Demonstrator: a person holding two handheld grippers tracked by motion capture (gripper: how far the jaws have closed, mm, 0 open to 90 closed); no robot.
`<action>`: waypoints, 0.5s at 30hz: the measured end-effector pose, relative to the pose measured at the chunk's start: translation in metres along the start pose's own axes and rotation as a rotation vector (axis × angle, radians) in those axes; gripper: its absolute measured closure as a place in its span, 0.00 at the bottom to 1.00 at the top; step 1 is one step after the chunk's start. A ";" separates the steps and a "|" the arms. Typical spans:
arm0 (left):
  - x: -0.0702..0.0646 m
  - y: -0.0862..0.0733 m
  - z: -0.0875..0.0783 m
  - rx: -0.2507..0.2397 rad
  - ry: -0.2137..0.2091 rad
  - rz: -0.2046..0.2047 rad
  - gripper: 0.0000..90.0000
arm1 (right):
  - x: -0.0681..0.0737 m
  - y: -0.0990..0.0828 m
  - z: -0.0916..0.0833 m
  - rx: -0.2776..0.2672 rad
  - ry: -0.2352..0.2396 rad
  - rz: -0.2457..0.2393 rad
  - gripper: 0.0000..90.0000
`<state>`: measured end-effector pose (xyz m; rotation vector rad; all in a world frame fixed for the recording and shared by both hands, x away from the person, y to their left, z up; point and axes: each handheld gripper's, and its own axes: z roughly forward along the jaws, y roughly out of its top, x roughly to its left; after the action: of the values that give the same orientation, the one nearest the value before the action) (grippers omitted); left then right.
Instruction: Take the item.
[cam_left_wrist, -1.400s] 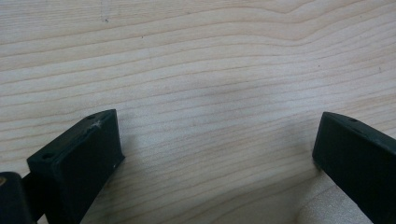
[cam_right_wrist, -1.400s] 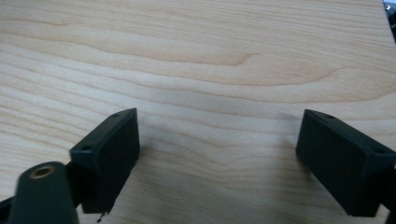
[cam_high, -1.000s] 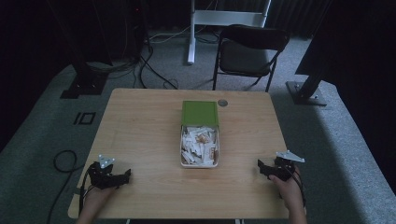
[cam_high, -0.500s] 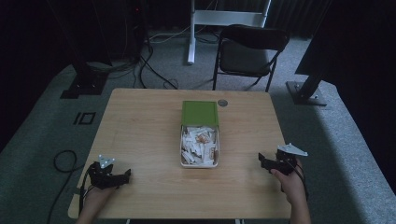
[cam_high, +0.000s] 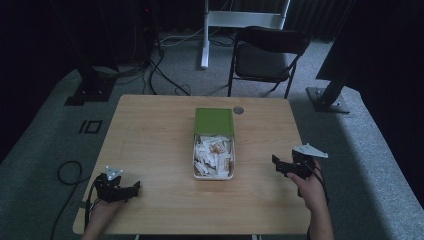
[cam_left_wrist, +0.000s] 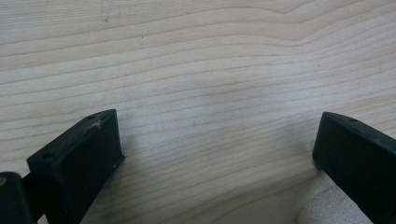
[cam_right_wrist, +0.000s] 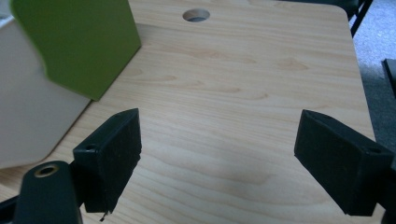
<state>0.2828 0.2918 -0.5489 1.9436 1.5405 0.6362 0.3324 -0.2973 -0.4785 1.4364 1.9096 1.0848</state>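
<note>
A white box (cam_high: 214, 174) with a raised green lid (cam_high: 214, 121) stands at the middle of the wooden table (cam_high: 150, 140), filled with several white packets (cam_high: 214, 152). My left gripper (cam_high: 134, 189) rests open near the front left corner, jaws wide over bare wood (cam_left_wrist: 210, 107). My right gripper (cam_high: 276, 165) hovers open to the right of the box, a little above the table. In the right gripper view, the box wall (cam_right_wrist: 32, 121) and green lid (cam_right_wrist: 74, 42) lie at the left, with nothing between my gripper's (cam_right_wrist: 217, 154) jaws.
A round cable hole (cam_high: 238, 109) sits near the table's far edge, seen too as the hole (cam_right_wrist: 196, 15). Behind the table stand a black folding chair (cam_high: 267, 55) and a white stand (cam_high: 240, 20). Cables (cam_high: 150, 75) lie on the grey carpet.
My right gripper has lifted slightly and shifted away from the front edge. The left gripper has not moved.
</note>
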 end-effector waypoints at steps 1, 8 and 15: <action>0.000 0.000 0.000 0.000 0.000 0.000 0.02 | 0.001 0.002 0.000 0.000 0.002 -0.004 0.16; 0.000 0.000 0.000 0.000 0.000 0.000 0.02 | 0.012 0.015 0.001 -0.017 0.034 -0.033 0.16; 0.000 0.000 0.000 0.000 0.000 0.000 0.02 | 0.026 0.030 0.003 -0.033 0.069 -0.070 0.16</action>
<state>0.2828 0.2919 -0.5488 1.9439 1.5404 0.6357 0.3429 -0.2678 -0.4533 1.3207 1.9654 1.1408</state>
